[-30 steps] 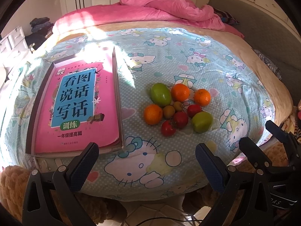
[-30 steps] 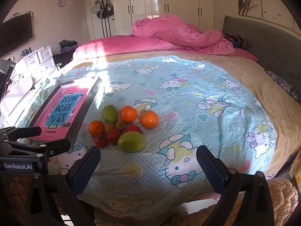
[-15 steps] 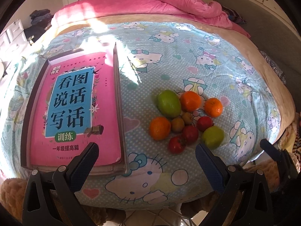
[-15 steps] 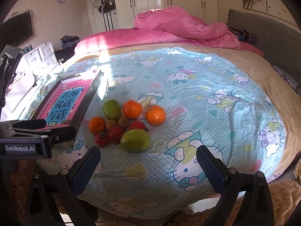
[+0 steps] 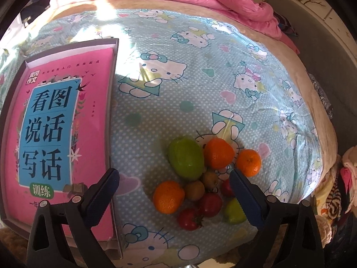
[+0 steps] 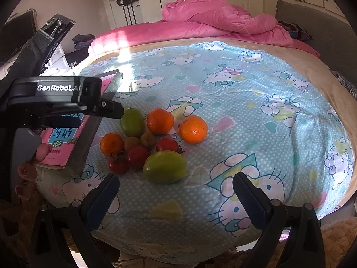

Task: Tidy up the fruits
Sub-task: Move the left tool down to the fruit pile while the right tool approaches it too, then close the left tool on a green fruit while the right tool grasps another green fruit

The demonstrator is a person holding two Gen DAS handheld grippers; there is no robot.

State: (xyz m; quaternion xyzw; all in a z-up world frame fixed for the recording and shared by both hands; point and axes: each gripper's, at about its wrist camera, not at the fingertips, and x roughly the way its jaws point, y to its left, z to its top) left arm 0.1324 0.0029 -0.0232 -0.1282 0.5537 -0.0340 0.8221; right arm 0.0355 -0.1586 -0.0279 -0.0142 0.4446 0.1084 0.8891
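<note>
- Fruit (image 5: 196, 181) sits in one loose heap on the bed (image 6: 256, 102), just right of the pink book (image 5: 58, 134); nothing is sorted yet.
- Your left gripper (image 5: 174, 189) hangs over the heap, jaws wide but just narrowing, nothing between them.
- Your right gripper (image 6: 176, 192) has its jaws spread and empty, near the green fruit (image 6: 165, 166).
- All the sorting remains.

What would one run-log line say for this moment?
stage: approach | left hand-held gripper: open, empty, above fruit pile | right hand-held gripper: open, empty | fruits: untouched on bedsheet
</note>
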